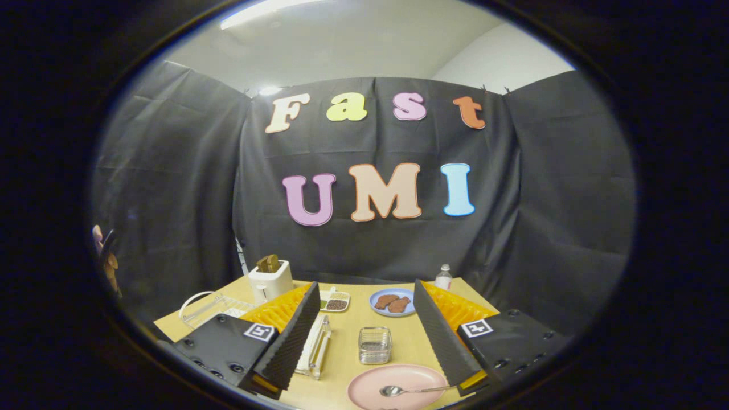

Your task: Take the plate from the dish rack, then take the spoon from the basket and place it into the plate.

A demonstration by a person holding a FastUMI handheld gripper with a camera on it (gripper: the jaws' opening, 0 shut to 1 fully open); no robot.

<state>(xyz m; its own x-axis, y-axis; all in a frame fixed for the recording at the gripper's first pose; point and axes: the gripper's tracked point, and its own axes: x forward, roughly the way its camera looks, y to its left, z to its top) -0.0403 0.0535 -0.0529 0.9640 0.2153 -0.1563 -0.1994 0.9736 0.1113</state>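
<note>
Two fingers: the gripper (370, 341) is spread wide, holding nothing.
Plate: the pink plate (364, 393) lies flat on the table (410, 336), between the fingertips.
Spoon: the spoon (413, 390) lies in the plate, handle toward the right finger.
Basket: the small clear basket (375, 345) stands just beyond the plate.
Dish rack: the white dish rack (208, 307) sits at far left, beside the toaster (270, 280).

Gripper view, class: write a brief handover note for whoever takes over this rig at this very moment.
Gripper: fingers open, holding nothing, raised above the table.
Pink plate: flat on the table, near the fingers.
Spoon: lying in the plate, handle toward the right finger.
Basket: just beyond the plate, between the fingers.
Dish rack: by the left finger.
Done: plate out, spoon placed.
Left: apparently nothing.
</note>
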